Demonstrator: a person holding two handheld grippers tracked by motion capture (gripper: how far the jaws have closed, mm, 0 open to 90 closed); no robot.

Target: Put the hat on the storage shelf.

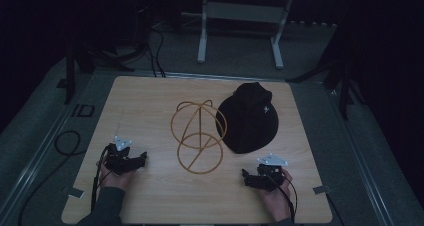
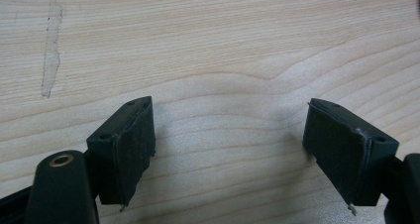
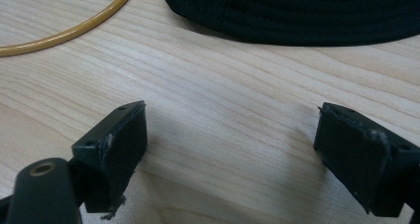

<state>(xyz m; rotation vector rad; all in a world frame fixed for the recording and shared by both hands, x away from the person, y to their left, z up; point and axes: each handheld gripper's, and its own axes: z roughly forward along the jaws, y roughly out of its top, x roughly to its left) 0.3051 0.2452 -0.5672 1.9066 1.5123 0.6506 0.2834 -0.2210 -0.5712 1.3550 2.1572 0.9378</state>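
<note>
High view, wooden table, black cap with a small white mark too small to read, wire stand just left of it, left gripper and right gripper near the front edge, both with jaws apart and empty, cap beyond the right gripper.

Camera placement: one overhead, two riding the grippers.

The high view looks forward and down over the whole table. Each gripper view sits low and close to the wood (jaws rising from the bottom edge); the right gripper view shares the wire stand and black cap with the high view.
</note>
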